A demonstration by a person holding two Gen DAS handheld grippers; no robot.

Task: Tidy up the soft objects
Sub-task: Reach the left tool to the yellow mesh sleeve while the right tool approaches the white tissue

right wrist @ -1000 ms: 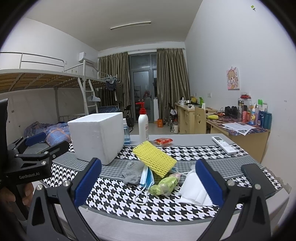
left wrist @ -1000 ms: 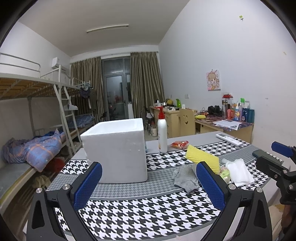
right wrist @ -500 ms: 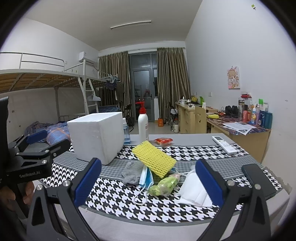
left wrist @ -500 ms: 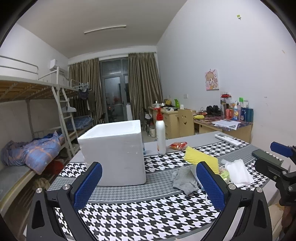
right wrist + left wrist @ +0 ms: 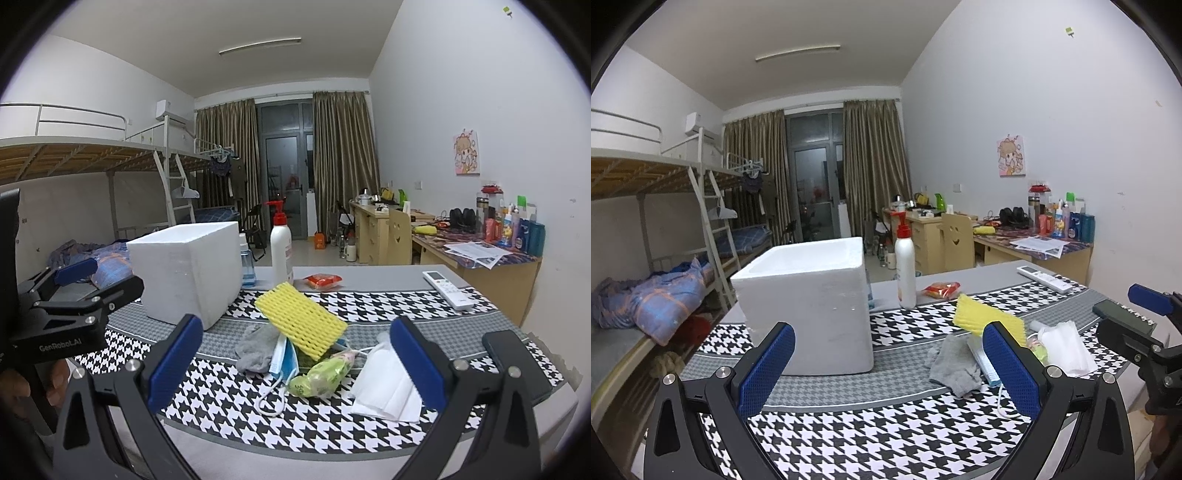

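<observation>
Ahead of the right gripper lie 1 yellow foam sleeve, 1 grey cloth, 1 blue face mask, 1 green bagged item and 1 white face mask. Further ahead: 1 foam box, 1 pump bottle, 1 blue spray bottle, 1 red packet, 1 remote. Just right of it: 1 phone.

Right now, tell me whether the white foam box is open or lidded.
Open. In the left wrist view the white foam box shows a bare rim and hollow top, no lid. Its contents cannot be seen.
</observation>
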